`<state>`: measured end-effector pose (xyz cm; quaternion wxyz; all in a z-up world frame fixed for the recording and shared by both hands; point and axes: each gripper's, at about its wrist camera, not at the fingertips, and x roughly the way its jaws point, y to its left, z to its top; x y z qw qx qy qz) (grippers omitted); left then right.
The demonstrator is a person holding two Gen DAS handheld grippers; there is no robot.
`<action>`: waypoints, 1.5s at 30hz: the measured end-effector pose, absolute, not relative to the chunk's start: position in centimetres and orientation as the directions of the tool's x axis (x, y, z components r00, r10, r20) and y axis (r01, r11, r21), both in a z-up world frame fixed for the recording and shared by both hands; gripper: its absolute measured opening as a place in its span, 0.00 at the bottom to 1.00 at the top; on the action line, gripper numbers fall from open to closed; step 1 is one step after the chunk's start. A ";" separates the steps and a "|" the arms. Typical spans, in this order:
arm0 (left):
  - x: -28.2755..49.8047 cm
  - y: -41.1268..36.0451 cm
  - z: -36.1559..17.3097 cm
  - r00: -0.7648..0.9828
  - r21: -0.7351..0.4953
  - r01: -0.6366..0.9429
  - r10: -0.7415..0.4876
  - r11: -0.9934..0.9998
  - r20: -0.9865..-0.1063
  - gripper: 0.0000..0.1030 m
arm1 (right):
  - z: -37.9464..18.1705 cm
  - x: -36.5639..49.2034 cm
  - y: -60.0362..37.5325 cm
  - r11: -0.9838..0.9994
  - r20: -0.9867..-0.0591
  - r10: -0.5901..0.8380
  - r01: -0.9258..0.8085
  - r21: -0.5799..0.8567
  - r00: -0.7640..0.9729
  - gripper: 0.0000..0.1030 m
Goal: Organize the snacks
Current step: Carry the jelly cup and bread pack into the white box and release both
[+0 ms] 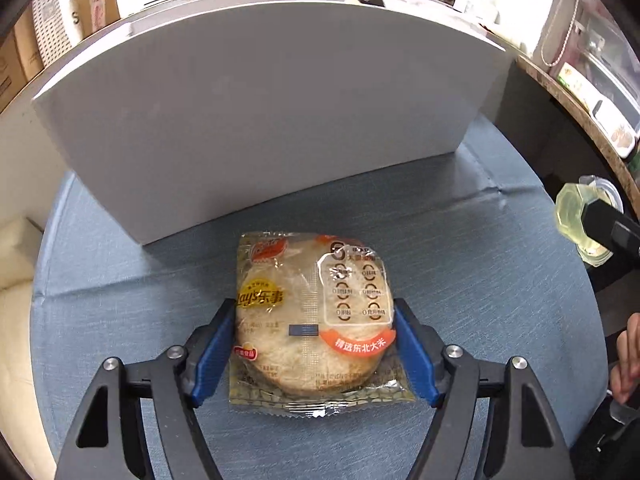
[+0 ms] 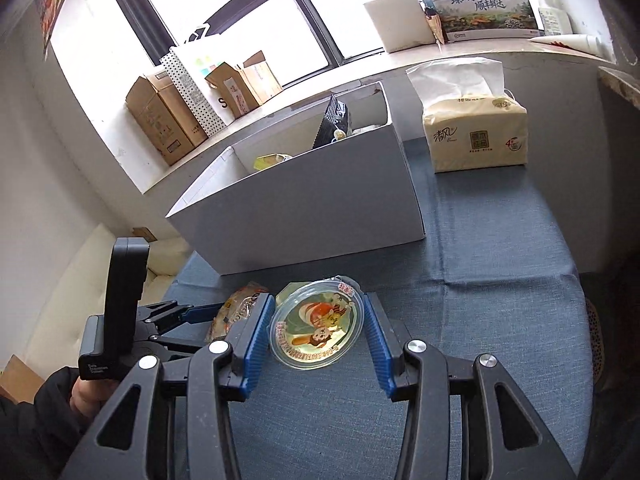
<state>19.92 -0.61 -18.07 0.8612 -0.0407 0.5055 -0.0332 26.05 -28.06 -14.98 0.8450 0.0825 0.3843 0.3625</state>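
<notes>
A Lay's rice cracker packet point(image 1: 312, 312) lies flat on the blue tablecloth point(image 1: 460, 280), just in front of a white box point(image 1: 260, 120). My left gripper point(image 1: 315, 344) points down over it, its blue pads pressed against the packet's two sides. The right wrist view shows the same packet point(image 2: 236, 304) between the left gripper point(image 2: 216, 316). My right gripper point(image 2: 316, 328) is shut on a round jelly cup point(image 2: 316, 322) with a cartoon lid, held above the cloth. That jelly cup point(image 1: 576, 220) also shows at the right edge of the left wrist view.
The white box point(image 2: 304, 208) is open-topped and holds a black packet point(image 2: 334, 120) and a yellow packet point(image 2: 272, 160). A tissue pack point(image 2: 476, 136) stands on the cloth behind the box at right. Cardboard boxes point(image 2: 168, 120) line the windowsill. A person's hand point(image 2: 84, 396) holds the left gripper.
</notes>
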 end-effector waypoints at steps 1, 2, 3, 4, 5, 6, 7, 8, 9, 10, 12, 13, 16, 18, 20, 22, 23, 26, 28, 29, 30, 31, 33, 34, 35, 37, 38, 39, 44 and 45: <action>19.7 -0.2 -17.8 0.495 -0.118 0.008 -0.107 0.993 -0.862 0.77 | -15.0 25.9 -28.0 0.720 -0.588 0.679 -0.553 0.419 0.439 0.48; 19.4 0.2 -17.4 0.503 -0.127 0.001 -0.110 0.992 -0.857 0.77 | -15.0 25.8 -27.9 0.718 -0.587 0.681 -0.557 0.419 0.437 0.48; 19.0 0.5 -16.9 0.515 -0.131 -0.006 -0.109 0.991 -0.850 0.77 | -15.0 25.7 -27.9 0.716 -0.587 0.682 -0.559 0.418 0.435 0.48; 18.6 0.9 -16.4 0.530 -0.137 -0.013 -0.109 0.991 -0.841 0.77 | -14.9 25.7 -27.8 0.713 -0.588 0.685 -0.561 0.420 0.430 0.48; 18.1 1.2 -15.7 0.543 -0.145 -0.018 -0.112 0.989 -0.832 0.77 | -14.9 25.6 -27.7 0.710 -0.587 0.688 -0.564 0.421 0.428 0.48; 17.7 1.6 -14.9 0.556 -0.153 -0.022 -0.115 0.988 -0.823 0.77 | -14.8 25.6 -27.6 0.709 -0.585 0.688 -0.568 0.418 0.429 0.48; 17.3 1.8 -14.1 0.570 -0.161 -0.026 -0.117 0.987 -0.813 0.77 | -14.7 25.5 -27.5 0.708 -0.585 0.689 -0.570 0.417 0.427 0.48; 16.9 1.8 -13.3 0.580 -0.180 -0.029 -0.130 0.983 -0.804 0.77 | -14.7 25.5 -27.4 0.703 -0.583 0.694 -0.571 0.424 0.422 0.48; 16.4 2.2 -12.3 0.594 -0.210 -0.027 -0.154 0.977 -0.789 0.77 | -14.5 25.5 -27.4 0.697 -0.578 0.701 -0.572 0.431 0.419 0.48; 16.1 2.5 -11.2 0.616 -0.229 -0.025 -0.165 0.973 -0.770 0.77 | -14.3 25.4 -27.3 0.693 -0.572 0.706 -0.578 0.432 0.418 0.48; 15.4 2.5 -9.0 0.657 -0.218 -0.025 -0.148 0.976 -0.739 0.77 | -13.6 25.3 -27.1 0.687 -0.565 0.710 -0.589 0.425 0.421 0.48; 15.2 2.6 -7.8 0.677 -0.215 -0.026 -0.141 0.976 -0.723 0.77 | -13.1 25.3 -27.0 0.683 -0.559 0.714 -0.595 0.424 0.422 0.48; 15.1 3.2 -4.4 0.724 -0.205 -0.019 -0.128 0.979 -0.678 0.77 | -11.3 25.5 -26.8 0.673 -0.535 0.725 -0.610 0.418 0.434 0.48; 15.5 3.7 -2.5 0.745 -0.197 -0.013 -0.122 0.980 -0.656 0.77 | -9.7 26.0 -26.5 0.672 -0.520 0.727 -0.621 0.403 0.449 0.48; 16.4 4.3 -0.7 0.766 -0.176 -0.008 -0.107 0.984 -0.633 0.77 | -8.0 26.7 -26.1 0.664 -0.501 0.735 -0.635 0.395 0.458 0.48; 17.6 5.0 0.6 0.784 -0.149 -0.011 -0.084 0.989 -0.615 0.77 | -6.4 27.6 -25.4 0.667 -0.490 0.733 -0.641 0.379 0.472 0.48; 18.5 5.2 1.1 0.786 -0.147 -0.006 -0.087 0.989 -0.612 0.77 | -5.6 28.1 -24.9 0.669 -0.486 0.731 -0.645 0.369 0.479 0.48; 21.8 6.0 1.7 0.784 -0.128 -0.008 -0.073 0.992 -0.616 0.77 | -3.8 30.2 -23.3 0.670 -0.482 0.728 -0.655 0.348 0.488 0.48; 24.2 6.3 1.3 0.776 -0.131 -0.006 -0.078 0.991 -0.626 0.77 | -3.1 32.0 -22.1 0.666 -0.484 0.732 -0.653 0.360 0.480 0.48; 25.5 6.6 1.1 0.767 -0.135 -0.004 -0.083 0.991 -0.636 0.77 | -2.9 33.1 -21.6 0.666 -0.489 0.732 -0.649 0.367 0.475 0.48; 26.8 6.9 0.8 0.760 -0.136 -0.003 -0.086 0.991 -0.644 0.77 | -2.7 34.1 -21.0 0.667 -0.493 0.731 -0.645 0.372 0.472 0.48; 27.8 7.1 0.4 0.758 -0.129 -0.014 -0.074 0.992 -0.649 0.77 | -2.7 35.1 -20.3 0.672 -0.500 0.726 -0.640 0.372 0.472 0.48; 29.9 7.6 -0.5 0.744 -0.118 -0.025 -0.060 0.993 -0.665 0.77 | -3.0 37.2 -18.9 0.686 -0.523 0.711 -0.629 0.366 0.471 0.48; 30.8 7.8 -1.0 0.740 -0.114 -0.029 -0.055 0.993 -0.671 0.77 | -3.2 38.3 -18.3 0.694 -0.534 0.703 -0.620 0.367 0.470 0.48; 31.4 8.0 -1.4 0.739 -0.105 -0.030 -0.048 0.994 -0.672 0.77 | -3.5 39.4 -17.8 0.700 -0.545 0.696 -0.609 0.372 0.468 0.48; 32.5 8.4 -2.3 0.731 -0.103 -0.029 -0.049 0.994 -0.680 0.77 | -4.1 41.4 -16.8 0.707 -0.559 0.690 -0.592 0.387 0.459 0.48; 33.1 8.7 -2.8 0.725 -0.107 -0.034 -0.049 0.994 -0.687 0.77 | -4.3 42.2 -16.4 0.710 -0.566 0.686 -0.590 0.384 0.457 0.48; 33.5 9.0 -3.2 0.721 -0.114 -0.033 -0.056 0.993 -0.690 0.77 | -4.5 42.9 -15.9 0.718 -0.574 0.676 -0.588 0.372 0.462 0.48; 35.1 10.5 -5.0 0.684 -0.145 -0.058 -0.066 0.988 -0.726 1.00 | -4.8 45.0 -14.9 0.740 -0.593 0.658 -0.546 0.394 0.464 0.99; 35.0 10.7 -5.1 0.682 -0.152 -0.056 -0.074 0.987 -0.728 1.00 | -4.6 44.9 -15.1 0.733 -0.572 0.669 -0.546 0.405 0.474 0.99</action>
